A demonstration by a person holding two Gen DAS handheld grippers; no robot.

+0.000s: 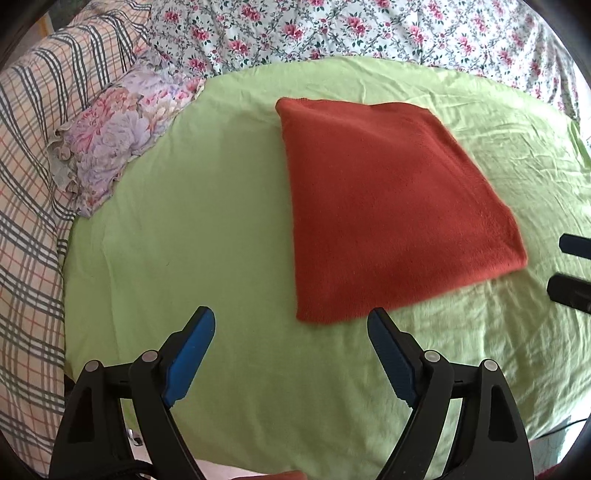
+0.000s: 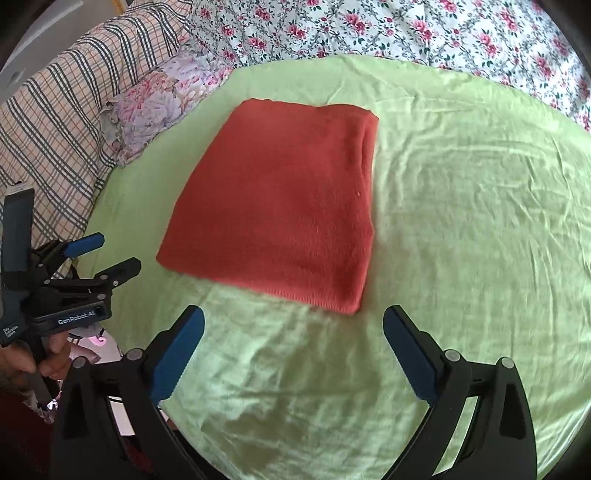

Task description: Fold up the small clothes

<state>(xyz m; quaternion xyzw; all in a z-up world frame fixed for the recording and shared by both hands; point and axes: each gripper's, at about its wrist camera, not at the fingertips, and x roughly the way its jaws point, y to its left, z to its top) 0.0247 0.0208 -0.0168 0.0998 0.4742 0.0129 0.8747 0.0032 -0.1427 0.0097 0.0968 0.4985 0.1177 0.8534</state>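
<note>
A rust-red cloth (image 1: 388, 206) lies folded into a flat rectangle on the light green sheet (image 1: 184, 221); it also shows in the right wrist view (image 2: 280, 210). My left gripper (image 1: 291, 317) is open and empty, held just short of the cloth's near edge. It appears at the left of the right wrist view (image 2: 110, 254), open. My right gripper (image 2: 293, 315) is open and empty, near the cloth's near right corner. Its fingertips (image 1: 572, 245) show at the right edge of the left wrist view.
A floral pillow (image 1: 122, 129) lies at the left of the green sheet (image 2: 461, 221). A plaid blanket (image 1: 29, 184) is bunched further left. A flowered bedspread (image 1: 351, 29) covers the back.
</note>
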